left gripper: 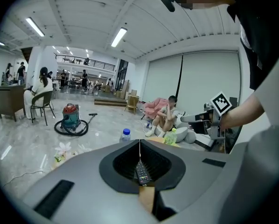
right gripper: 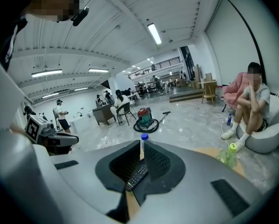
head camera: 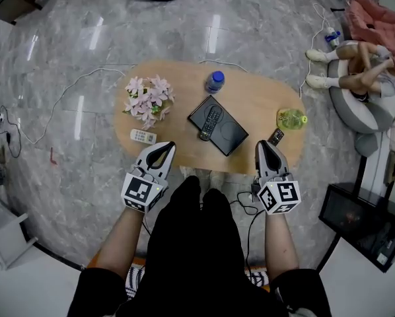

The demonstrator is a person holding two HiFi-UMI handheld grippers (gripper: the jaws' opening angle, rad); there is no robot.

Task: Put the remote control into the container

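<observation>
Left claw (head camera: pixel 166 146) & right claw (head camera: pixel 263 144) both pressed together, empty. Black remote (head camera: pixel 210 123) already in tray (head camera: pixel 229 135); white remote (head camera: pixel 143 137) at its 9 o'clock prob still to go.

An oval wooden surface (head camera: pixel 250 101) stands on a grey marble floor (head camera: pixel 72 170). On its left part lies a bunch of pink flowers (head camera: pixel 148 100). Near the far edge stands 1 clear bottle with a blue cap (head camera: pixel 215 82). At the right end stands 1 green bottle (head camera: pixel 291 118), upright. To the right, well apart from the surface, a person (head camera: pixel 362 65) sits on a grey beanbag (head camera: pixel 349 104). In the left gripper view, a red and green vacuum cleaner (left gripper: pixel 71 117) stands on the floor, and near it another person sits on a chair (left gripper: pixel 40 101).
</observation>
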